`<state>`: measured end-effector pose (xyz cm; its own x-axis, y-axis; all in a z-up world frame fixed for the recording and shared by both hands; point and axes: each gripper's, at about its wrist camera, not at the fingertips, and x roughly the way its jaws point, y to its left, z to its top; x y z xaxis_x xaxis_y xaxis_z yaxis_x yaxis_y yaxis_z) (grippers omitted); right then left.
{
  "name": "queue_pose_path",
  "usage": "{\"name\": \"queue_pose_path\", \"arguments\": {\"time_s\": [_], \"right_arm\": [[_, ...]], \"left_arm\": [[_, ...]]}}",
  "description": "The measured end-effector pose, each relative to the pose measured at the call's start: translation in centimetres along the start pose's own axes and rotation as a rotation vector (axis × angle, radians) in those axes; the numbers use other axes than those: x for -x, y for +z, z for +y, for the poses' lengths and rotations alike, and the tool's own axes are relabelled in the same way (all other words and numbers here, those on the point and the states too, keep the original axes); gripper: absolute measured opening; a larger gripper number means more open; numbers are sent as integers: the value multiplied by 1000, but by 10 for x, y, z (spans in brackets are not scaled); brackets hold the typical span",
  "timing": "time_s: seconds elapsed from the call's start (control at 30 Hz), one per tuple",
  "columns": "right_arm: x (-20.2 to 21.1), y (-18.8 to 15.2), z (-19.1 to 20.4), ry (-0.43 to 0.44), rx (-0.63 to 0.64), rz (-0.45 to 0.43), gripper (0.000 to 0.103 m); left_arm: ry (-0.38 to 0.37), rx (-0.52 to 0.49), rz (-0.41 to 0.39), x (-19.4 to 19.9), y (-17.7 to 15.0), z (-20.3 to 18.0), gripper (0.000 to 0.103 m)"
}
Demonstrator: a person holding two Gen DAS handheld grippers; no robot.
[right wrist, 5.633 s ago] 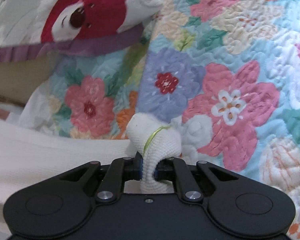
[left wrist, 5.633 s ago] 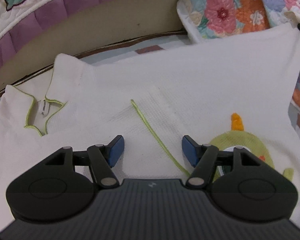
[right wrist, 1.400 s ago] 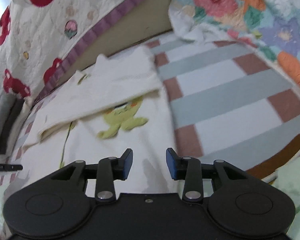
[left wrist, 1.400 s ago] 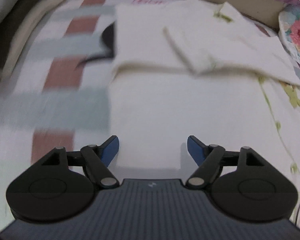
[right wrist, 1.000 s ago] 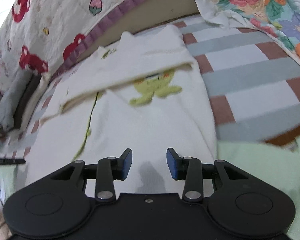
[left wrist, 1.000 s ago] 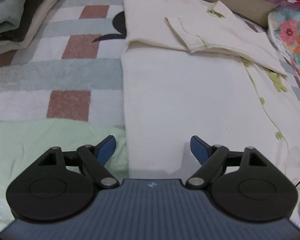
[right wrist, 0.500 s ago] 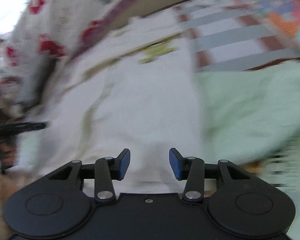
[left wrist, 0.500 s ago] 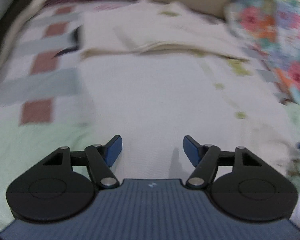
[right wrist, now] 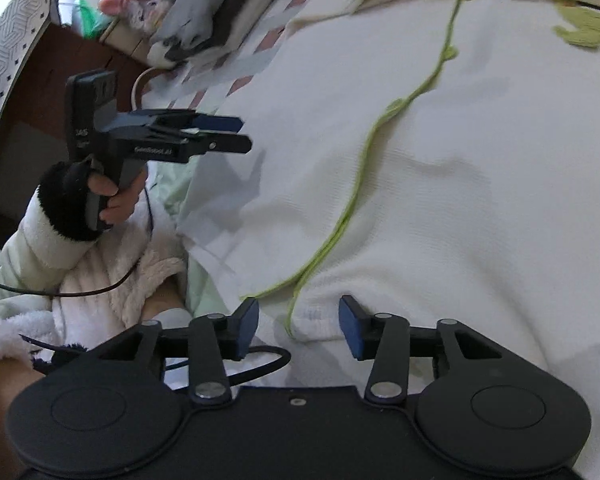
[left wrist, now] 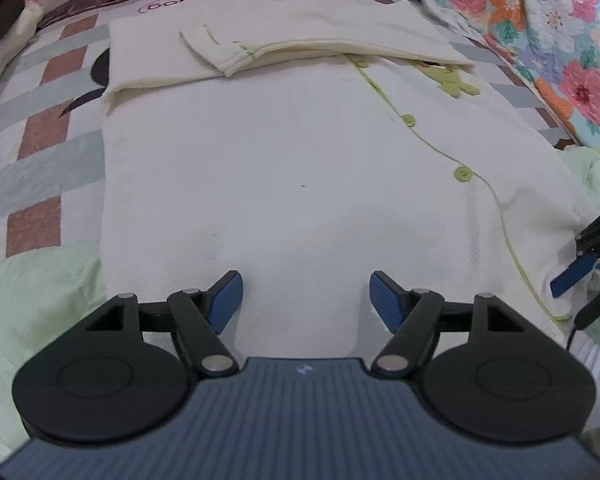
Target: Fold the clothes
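A cream knitted cardigan point(left wrist: 292, 168) with lime green piping, green buttons and a green frog patch point(left wrist: 454, 80) lies flat on the bed, its sleeves folded across the chest. My left gripper point(left wrist: 306, 300) hovers open over the bottom hem, nothing between its blue pads. My right gripper point(right wrist: 298, 326) is open too, its pads on either side of the hem corner where the green piping point(right wrist: 356, 184) ends. The right gripper point(left wrist: 580, 268) also shows at the right edge of the left wrist view. The left gripper point(right wrist: 236, 134) shows in the right wrist view, held by a hand point(right wrist: 116, 196).
The bed has a checked sheet point(left wrist: 40, 128) of grey, white and brown. A pale green cloth point(left wrist: 36, 280) lies under the hem. A floral quilt point(left wrist: 548, 12) lies at the right, folded dark clothes point(right wrist: 216, 12) at the left side. A fluffy white sleeve point(right wrist: 40, 240) and black cable point(right wrist: 80, 290) are near.
Both grippers have pulled back from the sleeves to the cardigan's bottom hem. The right gripper let go of the cuff it held and has swung left toward the hem corner.
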<state>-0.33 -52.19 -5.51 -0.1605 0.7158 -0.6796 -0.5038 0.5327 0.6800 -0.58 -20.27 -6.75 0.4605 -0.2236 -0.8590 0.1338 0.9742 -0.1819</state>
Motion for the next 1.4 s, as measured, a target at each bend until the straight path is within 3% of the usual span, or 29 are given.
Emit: {"name": "queue_pose_path", "arguments": {"time_s": [0.07, 0.13, 0.17, 0.3, 0.37, 0.4, 0.5, 0.57, 0.6, 0.63, 0.73, 0.77, 0.87, 0.97, 1.13, 1.23, 1.33, 1.4], "right_arm": [[-4, 6, -10, 18, -56, 20, 48], [-5, 6, -11, -31, -24, 48, 16], [-5, 5, -10, -58, 5, 63, 13], [-7, 12, -11, -53, 27, 101, 14], [-8, 15, -8, -51, 59, 119, 28], [-11, 16, -3, -62, 93, 133, 42], [-19, 18, 10, -95, 193, 174, 43], [-24, 20, 19, -117, 260, 201, 38], [-27, 21, 24, -127, 294, 215, 27], [-29, 21, 28, -137, 324, 227, 24], [-25, 19, 32, -83, 292, 212, 5], [-23, 20, 32, -33, 257, 198, 5], [-22, 20, 40, 222, 170, 169, 2], [-36, 16, 41, 133, 206, 217, 2], [-7, 13, 16, 66, 104, 66, 10], [24, 2, -2, -25, -4, -56, 15], [62, -29, -23, -160, -111, -180, 29], [85, -55, -35, -248, -183, -260, 34]], "left_arm": [[10, -1, 7, -1, -2, 0, 70], [11, 0, 11, -2, -1, 0, 70], [11, 2, 10, -2, -1, 0, 70], [9, 12, 5, 0, -1, 1, 70], [9, 17, 5, 0, -1, 2, 71], [10, 18, 7, -1, -1, 2, 71], [16, 19, 14, -3, 1, 2, 71], [24, 18, 8, -4, 3, 1, 71], [25, 17, 4, -2, 2, 1, 71], [26, 16, 1, -1, 1, 1, 71], [14, 47, -5, 4, 0, 8, 71], [9, 59, -7, 6, 0, 11, 71], [-5, 75, -14, 8, 0, 13, 71], [-19, 72, -10, 8, -1, 11, 71], [-118, 19, -51, 15, 1, -3, 71], [-199, -37, -51, 14, 1, -19, 71], [-113, -73, 0, 7, -1, -26, 73], [-33, -35, 48, 0, -1, -16, 73]]}}
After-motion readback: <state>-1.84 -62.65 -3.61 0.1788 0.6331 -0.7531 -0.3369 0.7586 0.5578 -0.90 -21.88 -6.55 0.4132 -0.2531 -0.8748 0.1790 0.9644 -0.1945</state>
